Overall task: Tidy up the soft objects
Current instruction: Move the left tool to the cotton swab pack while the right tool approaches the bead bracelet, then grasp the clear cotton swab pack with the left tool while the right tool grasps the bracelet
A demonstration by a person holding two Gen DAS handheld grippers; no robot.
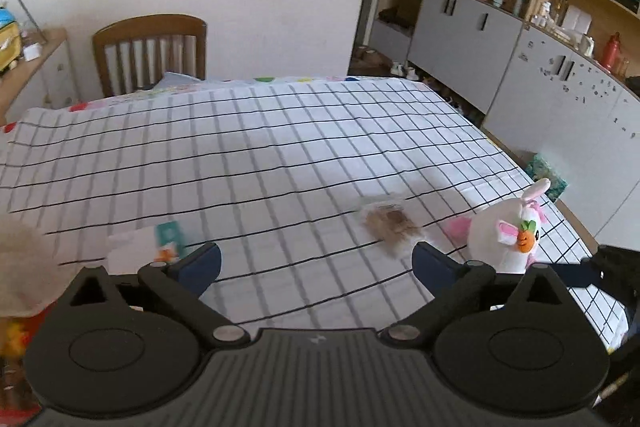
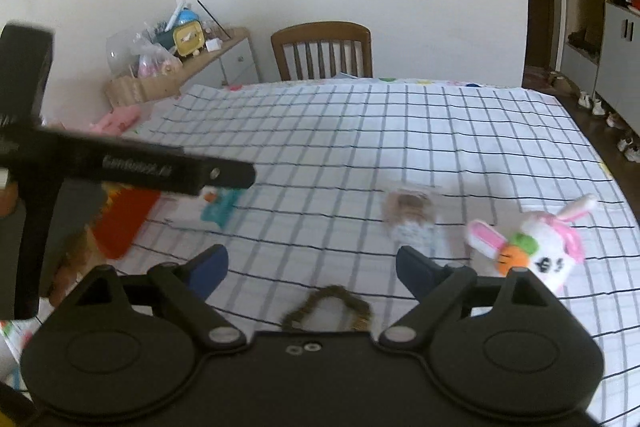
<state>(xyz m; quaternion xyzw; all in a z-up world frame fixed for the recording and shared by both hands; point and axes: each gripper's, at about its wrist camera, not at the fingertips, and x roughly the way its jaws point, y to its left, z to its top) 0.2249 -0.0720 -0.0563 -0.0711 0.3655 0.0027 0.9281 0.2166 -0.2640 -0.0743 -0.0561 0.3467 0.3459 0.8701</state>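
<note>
We are hovering over the bench (image 1: 280, 155), its checked cloth spread wide, with both tools tilted down toward the scattered items. Our left gripper (image 1: 316, 263) is standing wide open with nothing between its blue pads, and our right gripper (image 2: 312, 267) is likewise gaping and empty. The white bunny plush (image 2: 536, 247), a carrot stitched on its face, is lying at the right edge of the cloth, just beyond the right gripper's outer finger. A clear packet of brown pieces (image 1: 390, 223) is resting near the middle, and a teal packet (image 2: 220, 207) is lying to the left, partly hidden behind the left tool's body. A brown fuzzy loop (image 2: 328, 307) is sitting just below the right gripper. We are judging the bunny the likeliest pick: centre the pads on its round body, not the floppy ears, and close gently so the stuffing does not squirm free.
</note>
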